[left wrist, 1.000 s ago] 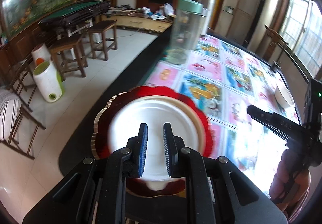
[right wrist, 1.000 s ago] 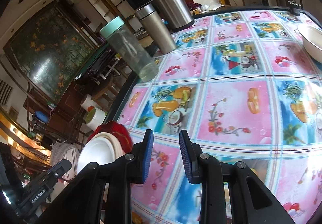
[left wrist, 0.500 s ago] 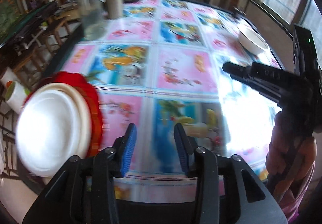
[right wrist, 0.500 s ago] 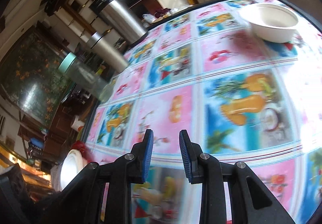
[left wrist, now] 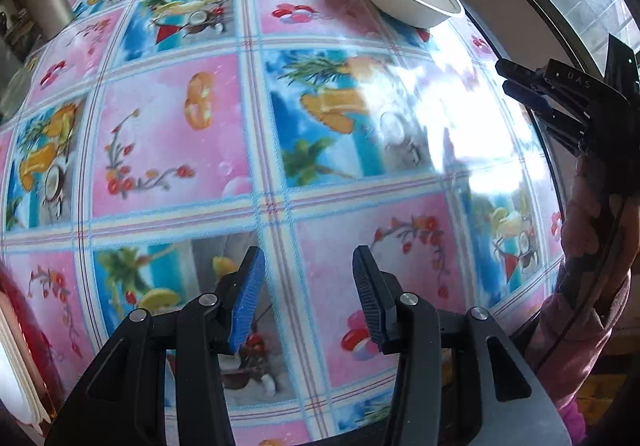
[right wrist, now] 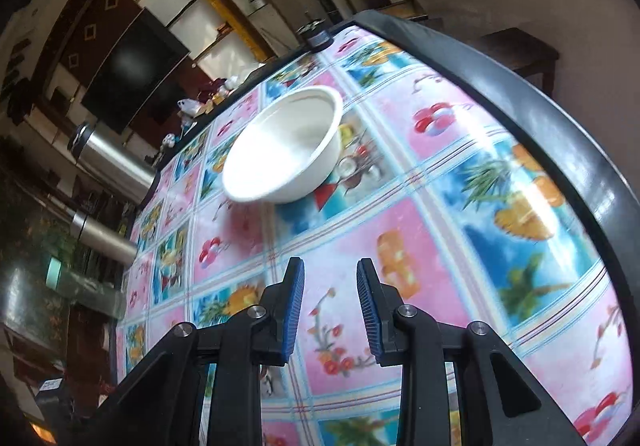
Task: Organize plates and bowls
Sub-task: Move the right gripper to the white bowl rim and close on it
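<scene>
Both grippers have swung from the stacked plates point(left wrist: 16, 358) toward the white bowl point(right wrist: 286, 147); left gripper point(left wrist: 306, 300) and right gripper point(right wrist: 330, 306) hang open, empty, above the tablecloth point(left wrist: 168, 141).

You have one bowl point(right wrist: 286, 149), two steel flasks point(right wrist: 108, 165), one glass jar point(right wrist: 80, 282), and one plate stack point(left wrist: 20, 350).
</scene>
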A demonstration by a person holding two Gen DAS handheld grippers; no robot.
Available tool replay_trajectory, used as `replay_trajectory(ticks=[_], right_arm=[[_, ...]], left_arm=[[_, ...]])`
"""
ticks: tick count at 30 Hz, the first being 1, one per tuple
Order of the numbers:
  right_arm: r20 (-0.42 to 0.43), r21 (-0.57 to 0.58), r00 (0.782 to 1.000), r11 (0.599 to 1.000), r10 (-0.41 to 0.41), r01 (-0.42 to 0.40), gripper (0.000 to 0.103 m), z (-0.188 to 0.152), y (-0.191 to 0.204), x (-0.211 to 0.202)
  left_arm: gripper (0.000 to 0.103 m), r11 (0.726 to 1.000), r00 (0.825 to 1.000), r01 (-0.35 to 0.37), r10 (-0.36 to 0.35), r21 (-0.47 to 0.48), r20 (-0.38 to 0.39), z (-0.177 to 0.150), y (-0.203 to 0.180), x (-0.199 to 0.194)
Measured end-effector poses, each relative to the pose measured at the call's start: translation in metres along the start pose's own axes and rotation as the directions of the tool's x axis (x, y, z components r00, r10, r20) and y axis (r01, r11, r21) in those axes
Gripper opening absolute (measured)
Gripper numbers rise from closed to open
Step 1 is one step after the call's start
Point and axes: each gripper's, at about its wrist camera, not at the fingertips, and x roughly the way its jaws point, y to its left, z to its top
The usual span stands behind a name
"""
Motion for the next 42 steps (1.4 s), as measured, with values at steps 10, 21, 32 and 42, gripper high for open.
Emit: replay_trajectory(ticks=[10,21,32,42], right_arm=[[0.016,0.196,0.996,0.976,0.092,-0.093,0.039,0.096,-0.026,0.007],[-0.073,0.245,0.985,0.960,0.155,-0.133,0.040,0.108,-0.031,0.070],[-0.072,0.303,0.974,0.935,0.213,-0.182,0.040,0.105,-0.043,0.090],[-0.025,0.305,0.972,0.928,0.233,-0.214,0.040,0.105,-0.039,0.093]], left_arm=[[0.044,1.000,1.000,0.007,-0.007,-0.027,0.006,0.135,-0.026,-0.018],[0.048,0.983,0.992,0.123,-0.120,-0.134,0.028,0.230,-0.052,0.021],[0.048,0.964,0.979,0.196,-0.183,-0.181,0.089,0.250,-0.061,0.047],[0.048,0.964,0.985,0.156,-0.136,-0.214,0.106,0.250,-0.052,0.062]])
